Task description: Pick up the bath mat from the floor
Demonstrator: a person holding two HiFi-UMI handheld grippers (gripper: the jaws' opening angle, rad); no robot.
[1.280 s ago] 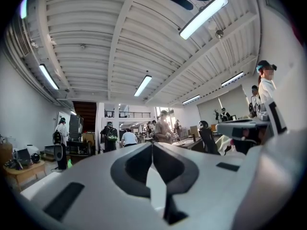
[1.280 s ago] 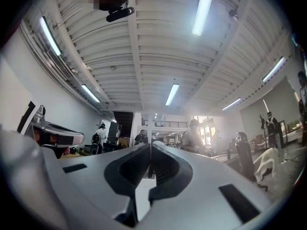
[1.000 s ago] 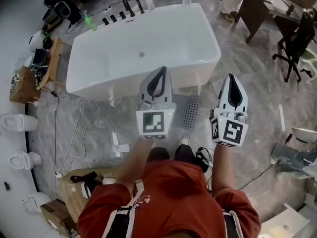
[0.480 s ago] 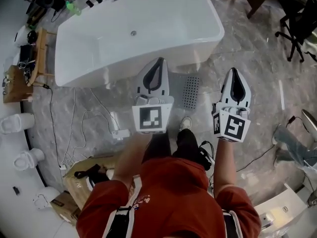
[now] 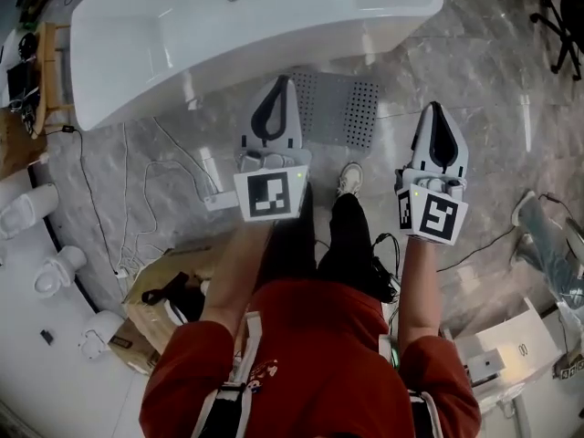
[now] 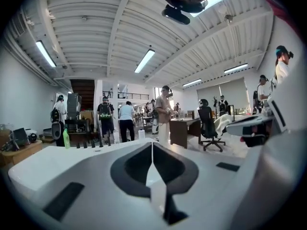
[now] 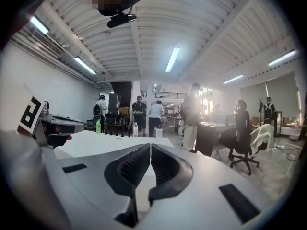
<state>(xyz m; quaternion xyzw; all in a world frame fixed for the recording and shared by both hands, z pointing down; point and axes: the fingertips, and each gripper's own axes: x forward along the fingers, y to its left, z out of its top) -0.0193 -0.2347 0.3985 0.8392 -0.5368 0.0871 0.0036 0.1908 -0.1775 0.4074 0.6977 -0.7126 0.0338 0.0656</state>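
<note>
Far left in the head view: white ceramic toilets (image 5: 27, 210) along the pale wall. Next to them, a brown cardboard box (image 5: 151, 290) and loose white cables (image 5: 137, 208) on the grey marble-patterned floor (image 5: 484, 80). Above these, a large white freestanding bathtub (image 5: 182, 35) across the top of the picture.

Left tool (image 5: 279, 85), white with a black-lined nose and a marker cube at the back: held out in front of the red-shirted body, pointing toward the tub, tip overlapping the mat's left edge in the picture. Same left tool (image 6: 152, 145) in the left gripper view: jaws pressed tight together, nothing between them.

Grey perforated rectangular bath mat (image 5: 351, 108): flat on the floor, just beside the tub's front wall, ahead of a white shoe (image 5: 349, 178), neither tool on it.

Right tool (image 5: 436, 109): to the right of the mat and clear of it, pointing the same way. Same right tool (image 7: 150, 145) in the right gripper view: jaws likewise closed up and empty.
</note>
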